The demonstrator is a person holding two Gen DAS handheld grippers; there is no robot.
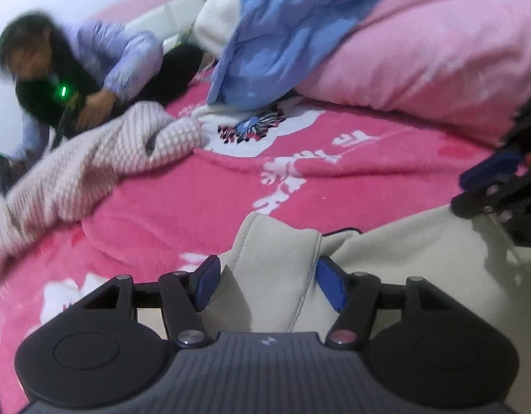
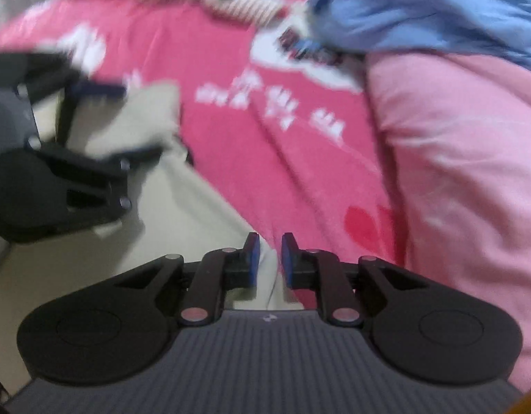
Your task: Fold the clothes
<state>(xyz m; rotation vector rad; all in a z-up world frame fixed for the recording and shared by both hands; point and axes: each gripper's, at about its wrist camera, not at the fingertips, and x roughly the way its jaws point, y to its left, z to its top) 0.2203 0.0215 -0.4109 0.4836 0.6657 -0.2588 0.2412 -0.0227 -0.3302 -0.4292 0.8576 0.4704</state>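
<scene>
Left gripper (image 1: 267,284), jaws apart, straddles a raised fold of the beige garment (image 1: 386,269) lying on the pink bed (image 1: 196,200); right gripper (image 2: 269,258), nearly closed, pinches the garment's edge.

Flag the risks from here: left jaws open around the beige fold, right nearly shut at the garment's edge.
1. The left gripper stands open around the raised beige garment fold without pinching it, so that fold may slump.
2. The right gripper is nearly closed at the garment's edge over the pink blanket; it could pinch blanket too.
3. The striped knit and blue cloth crowd the bed and could snag.
</scene>
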